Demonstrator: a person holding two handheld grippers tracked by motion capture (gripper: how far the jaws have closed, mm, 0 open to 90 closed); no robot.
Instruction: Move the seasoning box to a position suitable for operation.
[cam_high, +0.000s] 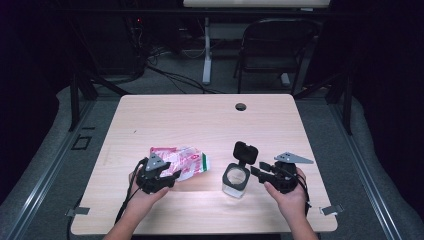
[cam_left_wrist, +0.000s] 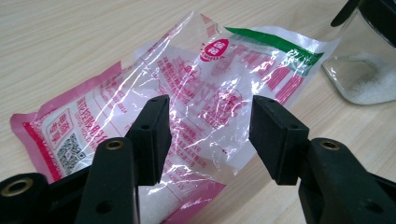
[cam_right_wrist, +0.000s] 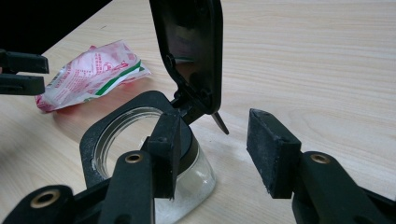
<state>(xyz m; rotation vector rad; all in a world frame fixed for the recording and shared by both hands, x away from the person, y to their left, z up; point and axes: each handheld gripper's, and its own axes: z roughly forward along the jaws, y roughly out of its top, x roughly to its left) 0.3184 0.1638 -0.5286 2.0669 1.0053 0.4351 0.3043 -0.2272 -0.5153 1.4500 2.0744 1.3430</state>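
Your left gripper (cam_left_wrist: 208, 135) has its jaws spread, with nothing pinched between them; it sits over the near end of the plastic bag (cam_left_wrist: 187, 107), which lies flat on the table (cam_high: 200, 115) just to the left of the glass jar (cam_high: 235, 180). Your right gripper (cam_right_wrist: 212, 149) is also spread and grips nothing; it is just to the right of the jar, level with its rim. The jar's black lid (cam_right_wrist: 189, 51) stands hinged upright at the far side. White grains lie in the jar's bottom.
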